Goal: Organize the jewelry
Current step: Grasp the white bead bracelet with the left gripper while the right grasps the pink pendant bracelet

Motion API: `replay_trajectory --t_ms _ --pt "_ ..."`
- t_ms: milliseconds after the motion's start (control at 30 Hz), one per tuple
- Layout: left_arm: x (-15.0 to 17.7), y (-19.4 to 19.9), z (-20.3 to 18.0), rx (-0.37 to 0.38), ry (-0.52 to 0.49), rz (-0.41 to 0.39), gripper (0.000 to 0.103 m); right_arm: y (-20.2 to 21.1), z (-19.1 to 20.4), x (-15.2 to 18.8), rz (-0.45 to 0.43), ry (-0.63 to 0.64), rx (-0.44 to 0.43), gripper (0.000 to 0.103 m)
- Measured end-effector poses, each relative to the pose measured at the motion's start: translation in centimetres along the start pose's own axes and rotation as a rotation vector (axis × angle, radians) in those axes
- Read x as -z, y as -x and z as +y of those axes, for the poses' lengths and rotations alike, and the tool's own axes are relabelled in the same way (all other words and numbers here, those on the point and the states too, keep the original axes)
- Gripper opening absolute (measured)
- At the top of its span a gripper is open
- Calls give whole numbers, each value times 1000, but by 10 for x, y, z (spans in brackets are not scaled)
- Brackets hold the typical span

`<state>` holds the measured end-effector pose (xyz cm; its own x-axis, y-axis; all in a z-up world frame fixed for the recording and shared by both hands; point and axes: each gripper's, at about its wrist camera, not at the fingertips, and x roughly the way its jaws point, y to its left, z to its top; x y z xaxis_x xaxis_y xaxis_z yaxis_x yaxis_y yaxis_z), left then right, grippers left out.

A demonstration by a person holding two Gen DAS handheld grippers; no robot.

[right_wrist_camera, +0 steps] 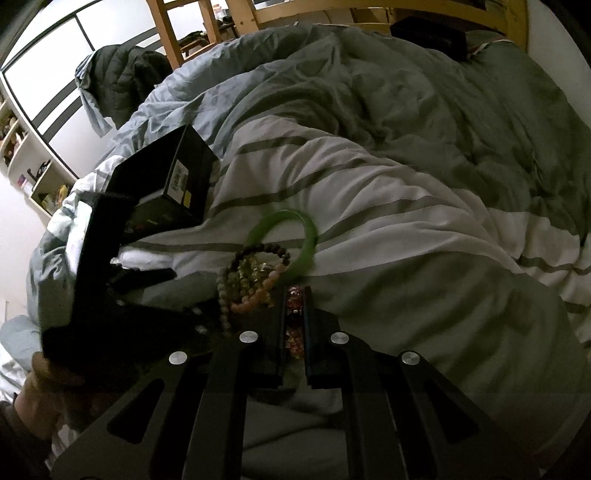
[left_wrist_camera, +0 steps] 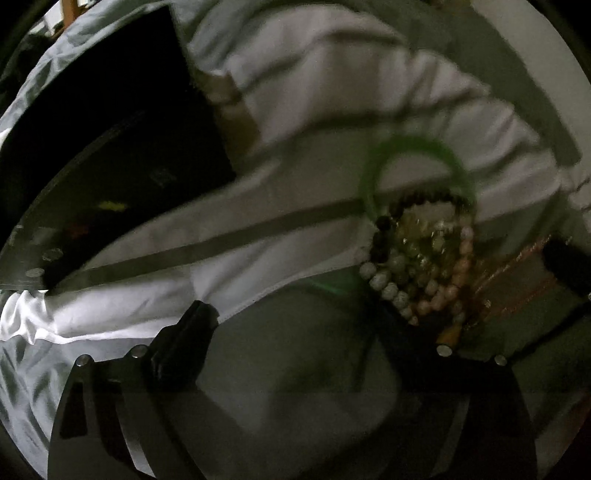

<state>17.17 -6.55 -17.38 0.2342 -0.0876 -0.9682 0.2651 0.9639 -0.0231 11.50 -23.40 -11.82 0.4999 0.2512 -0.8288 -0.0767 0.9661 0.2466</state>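
A green bangle [right_wrist_camera: 295, 236] and several beaded bracelets [right_wrist_camera: 255, 280] hang bunched on my left gripper's right finger; in the left wrist view the bangle [left_wrist_camera: 413, 162] and beads [left_wrist_camera: 417, 266] cover that finger. My left gripper [left_wrist_camera: 295, 317] is open, its left finger [left_wrist_camera: 188, 332] bare. My right gripper [right_wrist_camera: 294, 295] is shut on a red and amber beaded bracelet [right_wrist_camera: 293, 317], just right of the bunch. All is held above the bed.
A black box [right_wrist_camera: 177, 173] with a barcode label lies on the striped white and grey duvet [right_wrist_camera: 406, 206], left of the jewelry. It is dark in the left wrist view [left_wrist_camera: 110, 122]. A wooden bed frame [right_wrist_camera: 369, 11] is behind.
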Motion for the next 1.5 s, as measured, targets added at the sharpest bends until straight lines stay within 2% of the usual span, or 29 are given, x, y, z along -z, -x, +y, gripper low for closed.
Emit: replay_trajectory --t_ms 67,133,233,300,400,433,467,600,767,800,833,900,933,1000,1100,1167,1233,1300,1333,1367,1400,1500 --pt "-2 0 -6 -36 -25 -4 90 0 -1 0 -2 -5 0 8" --pt "-4 2 -6 -38 -23 -16 88 0 -1 0 -5 -7 0 8" --pt "9 15 -7 -30 -13 -27 69 0 -2 0 -7 -7 1 8" --pt "10 25 -3 -9 -5 -43 46 1 -2 0 -9 -8 0 8" --pt "12 36 -2 3 5 -64 32 1 -3 -1 -12 -14 -1 8" --pt "12 41 0 13 13 -66 30 1 -4 -1 -12 -15 -2 8" --pt "22 48 3 27 28 -70 26 2 -4 0 -12 -14 -2 8" --pt "27 64 22 95 93 -89 9 2 -4 0 -14 -14 -5 8" --pt "38 71 31 118 108 -100 7 2 -4 0 -15 -13 -3 8" --pt "37 73 33 137 117 -101 10 2 -5 0 -14 -14 -4 8" --pt "35 73 41 160 128 -101 17 2 -4 0 -14 -12 -3 8" --pt "30 73 47 208 156 -114 67 2 -4 0 -12 -11 -2 8" --pt "27 73 44 197 161 -140 71 2 -4 0 -11 -11 -1 8" --pt "28 78 35 153 146 -192 72 3 -4 1 -11 -14 1 8" --pt "29 93 33 183 118 -233 76 3 -4 1 -9 -18 2 8" --pt "30 86 25 188 87 -217 76 1 -4 1 -6 -19 5 8" --pt "25 56 4 166 61 -152 75 1 -4 1 -5 -18 7 8" --pt "27 29 2 129 56 -73 63 1 -4 0 -4 -19 7 8" --pt "29 23 2 115 52 -64 61 1 -4 0 -5 -19 7 8" --pt "29 24 2 108 47 -72 54 1 -4 0 -4 -18 7 8" --pt "29 27 4 97 49 -80 40 1 -5 0 -3 -18 8 8" --pt "29 34 15 100 89 -93 19 2 -5 1 -4 -22 5 9"
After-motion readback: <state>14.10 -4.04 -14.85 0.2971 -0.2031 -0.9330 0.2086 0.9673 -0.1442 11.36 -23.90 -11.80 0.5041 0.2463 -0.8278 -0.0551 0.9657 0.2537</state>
